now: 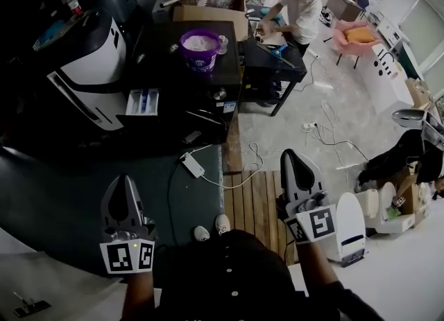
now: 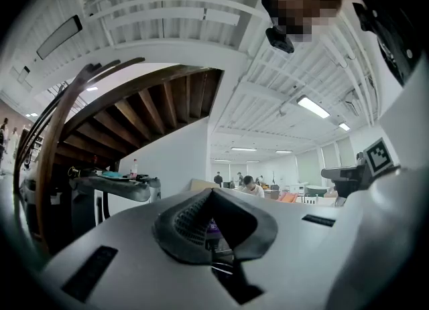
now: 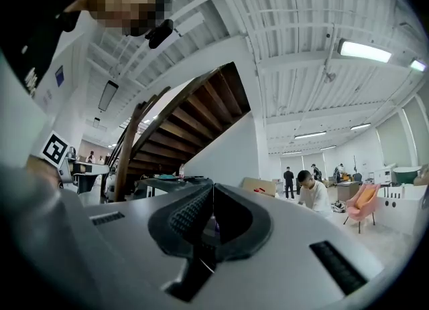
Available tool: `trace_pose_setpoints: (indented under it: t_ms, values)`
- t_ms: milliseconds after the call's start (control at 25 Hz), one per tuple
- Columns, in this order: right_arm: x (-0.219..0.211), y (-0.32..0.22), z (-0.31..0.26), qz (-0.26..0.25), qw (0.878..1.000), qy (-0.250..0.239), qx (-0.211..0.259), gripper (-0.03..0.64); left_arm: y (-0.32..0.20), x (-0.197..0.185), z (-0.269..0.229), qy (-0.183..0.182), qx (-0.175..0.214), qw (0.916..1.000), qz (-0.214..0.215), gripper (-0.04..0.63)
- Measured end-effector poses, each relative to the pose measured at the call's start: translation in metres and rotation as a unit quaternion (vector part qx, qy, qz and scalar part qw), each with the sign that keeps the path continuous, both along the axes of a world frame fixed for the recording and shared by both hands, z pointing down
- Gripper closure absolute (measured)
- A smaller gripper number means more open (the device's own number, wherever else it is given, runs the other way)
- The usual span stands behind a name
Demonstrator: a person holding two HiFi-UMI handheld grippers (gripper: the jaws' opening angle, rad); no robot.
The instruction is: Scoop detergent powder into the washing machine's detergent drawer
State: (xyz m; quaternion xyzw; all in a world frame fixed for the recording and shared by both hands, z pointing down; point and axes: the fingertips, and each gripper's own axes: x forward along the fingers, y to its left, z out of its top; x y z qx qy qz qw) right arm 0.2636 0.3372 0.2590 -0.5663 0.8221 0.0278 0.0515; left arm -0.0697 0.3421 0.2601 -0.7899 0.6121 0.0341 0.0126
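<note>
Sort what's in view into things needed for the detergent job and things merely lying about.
For the job: washing machine; its open detergent drawer; purple tub of white powder.

Lying about: cardboard box; white power strip on the floor; pink chair.

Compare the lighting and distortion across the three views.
Head view: dim and shadowed around the washing machine, brighter on the floor at right. Left gripper view: fisheye bends the staircase. Right gripper view: the ceiling lamp glares white.
</note>
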Motion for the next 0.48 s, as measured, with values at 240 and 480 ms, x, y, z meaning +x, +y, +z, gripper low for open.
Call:
trace_pose_setpoints:
  t_ms: [240,480]
  values:
    - [-0.003,-0.001,0.009,0.01,1.0,-0.007,-0.025,0.508,0.005,-0.009,0.002,0.001,0.0,1.0,0.001,0.591]
    - [-0.012,-0.002,0.019,0.02,0.999,0.009,-0.038,0.399,0.012,-0.026,0.008,-0.002,-0.001,1.0,0.002,0.591]
